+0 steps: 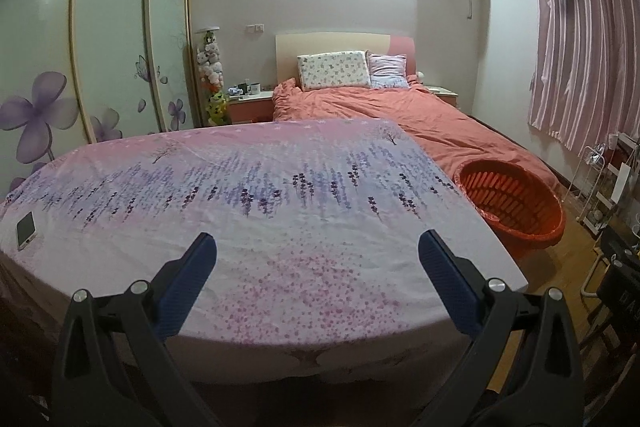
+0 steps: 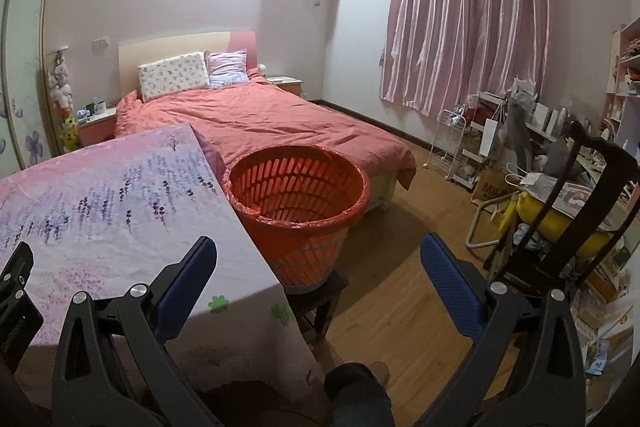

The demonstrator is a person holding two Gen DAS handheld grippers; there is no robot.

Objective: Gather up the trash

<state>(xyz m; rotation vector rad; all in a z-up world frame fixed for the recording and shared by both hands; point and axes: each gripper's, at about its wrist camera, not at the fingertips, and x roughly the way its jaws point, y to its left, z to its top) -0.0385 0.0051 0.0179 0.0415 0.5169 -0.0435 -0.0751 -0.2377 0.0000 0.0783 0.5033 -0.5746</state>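
Both jaws spread and empty: my left gripper (image 1: 316,259) and right gripper (image 2: 318,259) hover over the table (image 1: 280,211); no trash visible, so I judge the next move is locating some for the red basket (image 2: 296,183).

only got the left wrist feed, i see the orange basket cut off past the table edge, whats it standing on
Observer: The orange basket stands on a small dark stool, not on the floor, right beside the table.
Operator: anything in it
Observer: The right wrist view looks down into it; I see a red liner over the rim and no trash on the part of the bottom that shows.
Operator: right gripper holding anything
Observer: No. The right gripper is open and empty, over the table's corner and the floor. The left gripper is open too.
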